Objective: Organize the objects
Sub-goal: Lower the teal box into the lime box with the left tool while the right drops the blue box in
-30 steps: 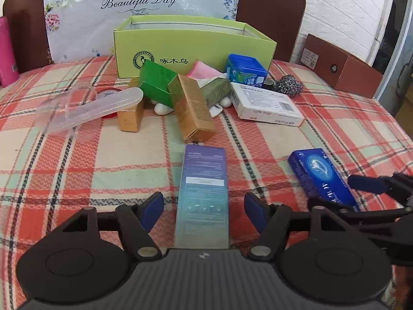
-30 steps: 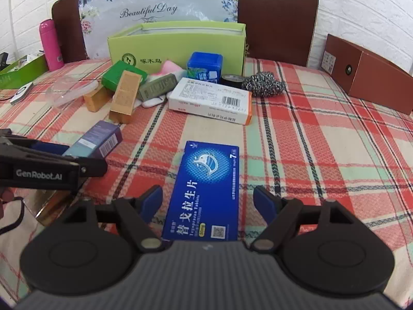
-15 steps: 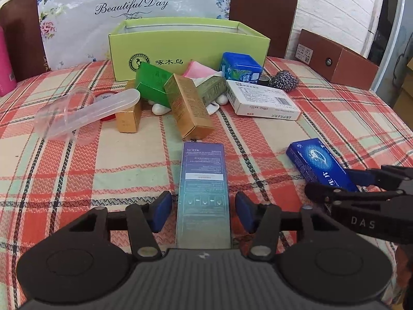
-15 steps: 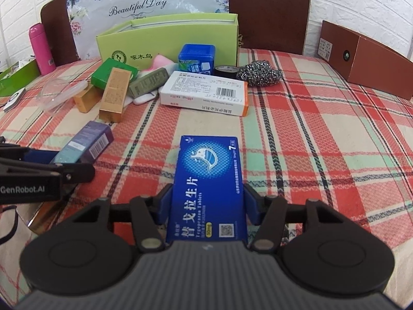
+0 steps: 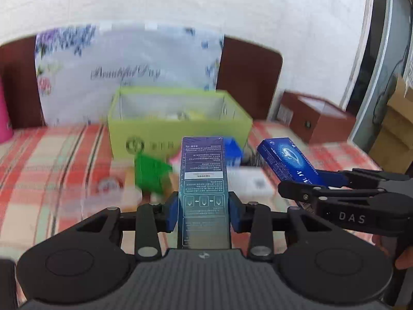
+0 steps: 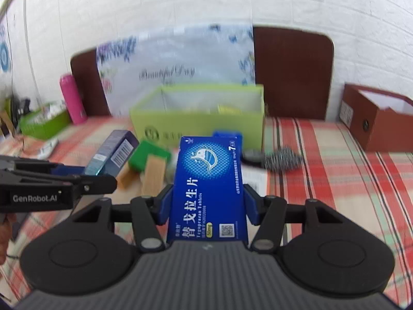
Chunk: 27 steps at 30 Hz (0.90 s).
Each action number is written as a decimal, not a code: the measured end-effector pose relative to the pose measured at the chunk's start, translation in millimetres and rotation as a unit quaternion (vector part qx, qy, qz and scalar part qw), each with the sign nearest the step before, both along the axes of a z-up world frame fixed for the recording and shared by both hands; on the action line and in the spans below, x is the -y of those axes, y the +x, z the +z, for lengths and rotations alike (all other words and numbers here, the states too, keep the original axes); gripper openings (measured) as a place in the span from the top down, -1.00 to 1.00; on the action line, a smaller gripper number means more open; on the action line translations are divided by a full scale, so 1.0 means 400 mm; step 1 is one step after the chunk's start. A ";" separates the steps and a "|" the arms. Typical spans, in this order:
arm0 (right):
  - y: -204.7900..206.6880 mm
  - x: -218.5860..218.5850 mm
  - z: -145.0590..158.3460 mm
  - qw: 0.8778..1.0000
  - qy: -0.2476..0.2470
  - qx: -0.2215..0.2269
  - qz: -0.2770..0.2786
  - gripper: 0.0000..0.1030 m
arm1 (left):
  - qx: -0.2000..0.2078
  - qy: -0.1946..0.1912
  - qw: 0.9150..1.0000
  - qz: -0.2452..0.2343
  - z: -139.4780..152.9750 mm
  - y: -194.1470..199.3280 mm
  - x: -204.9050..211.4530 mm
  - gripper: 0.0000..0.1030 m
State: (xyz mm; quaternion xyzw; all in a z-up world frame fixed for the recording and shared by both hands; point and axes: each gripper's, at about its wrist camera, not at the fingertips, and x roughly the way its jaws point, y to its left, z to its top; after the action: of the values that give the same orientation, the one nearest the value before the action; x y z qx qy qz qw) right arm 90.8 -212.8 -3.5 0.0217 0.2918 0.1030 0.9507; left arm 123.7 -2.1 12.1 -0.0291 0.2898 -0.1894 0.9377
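Note:
My left gripper is shut on a tall purple-teal box and holds it lifted above the table, pointing at the open lime-green box. My right gripper is shut on a flat blue tablet box, also lifted. The blue box also shows at the right of the left wrist view, and the purple box at the left of the right wrist view. The lime-green box stands at the back centre of the plaid table.
A green box, gold boxes, a small blue box, a white carton and a steel scourer lie before the lime box. A brown box stands right, a pink bottle left.
Both grippers closed on their boxes and lifted them off the table, tilting up toward the lime-green box. The view is blurred from the motion.

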 end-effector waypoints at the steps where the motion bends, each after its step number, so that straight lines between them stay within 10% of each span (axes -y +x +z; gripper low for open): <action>1: 0.023 0.003 0.022 1.000 0.008 0.008 0.002 -0.07 | 0.007 -0.006 1.000 0.002 0.023 0.019 -0.003 0.21; 12: 0.362 0.013 0.114 0.999 0.025 0.032 -0.012 -0.07 | 0.008 -0.025 0.999 0.023 0.142 0.348 -0.016 0.21; 27: 0.692 -0.008 -0.092 0.999 -0.022 -0.032 -0.029 -0.09 | -0.046 0.028 0.997 0.053 -0.009 0.701 -0.008 0.10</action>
State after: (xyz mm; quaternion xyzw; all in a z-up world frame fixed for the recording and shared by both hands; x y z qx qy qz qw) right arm 367.5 -209.8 -40.2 0.0128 0.3233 0.0686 0.9437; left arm 404.3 1.3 8.4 -0.0274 0.3360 -0.1295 0.9325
